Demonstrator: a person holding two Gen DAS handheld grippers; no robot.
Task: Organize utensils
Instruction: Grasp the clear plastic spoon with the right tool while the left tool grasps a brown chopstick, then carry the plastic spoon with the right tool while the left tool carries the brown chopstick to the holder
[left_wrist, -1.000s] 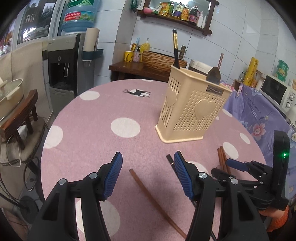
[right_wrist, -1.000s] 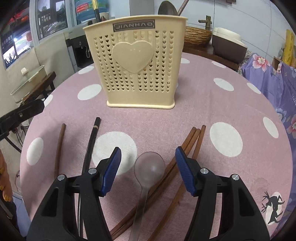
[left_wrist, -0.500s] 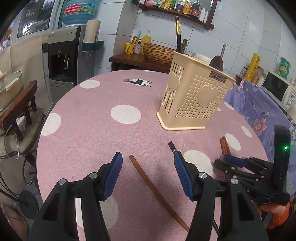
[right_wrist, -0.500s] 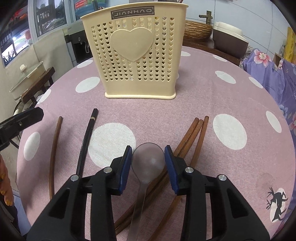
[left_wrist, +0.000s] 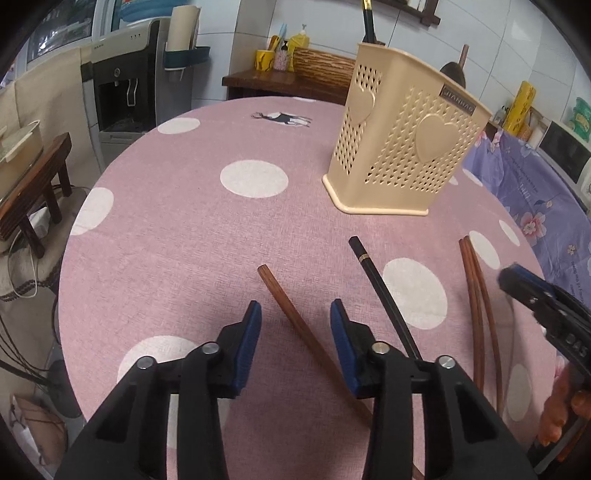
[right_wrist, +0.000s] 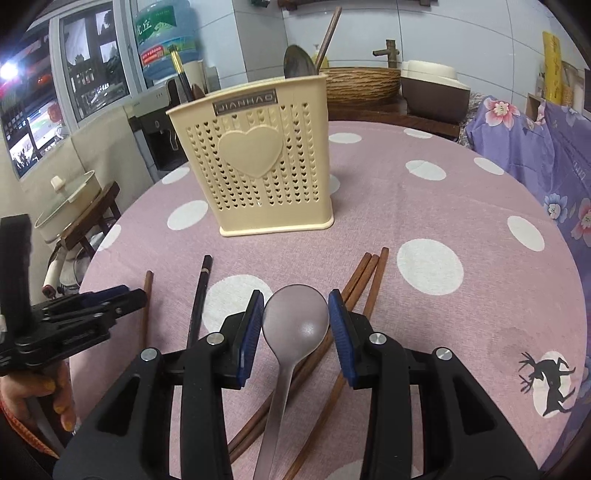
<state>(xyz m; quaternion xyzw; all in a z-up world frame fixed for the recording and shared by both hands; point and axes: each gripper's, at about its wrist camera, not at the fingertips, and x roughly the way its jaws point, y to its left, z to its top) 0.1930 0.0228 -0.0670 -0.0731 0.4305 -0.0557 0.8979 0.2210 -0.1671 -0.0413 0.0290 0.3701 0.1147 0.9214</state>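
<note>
The right gripper (right_wrist: 295, 325) squeezed the grey spoon (right_wrist: 293, 325) by its bowl, in front of the cream holder (right_wrist: 255, 166), while the left gripper (left_wrist: 294, 332) was closing around a brown chopstick (left_wrist: 295, 321) without pinching it.

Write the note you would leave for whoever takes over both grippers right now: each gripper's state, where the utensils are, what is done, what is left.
Right gripper: shut on the spoon, pads on both sides of its bowl.
Left gripper: jaws closing around the brown chopstick, pads not yet on it.
On the table: the black chopstick lies right of the brown one, and three brown chopsticks lie under and beside the spoon.
Done: the holder already has a dark spoon and a black chopstick standing in it.
Left: put the spoon in the holder, then all five chopsticks.
</note>
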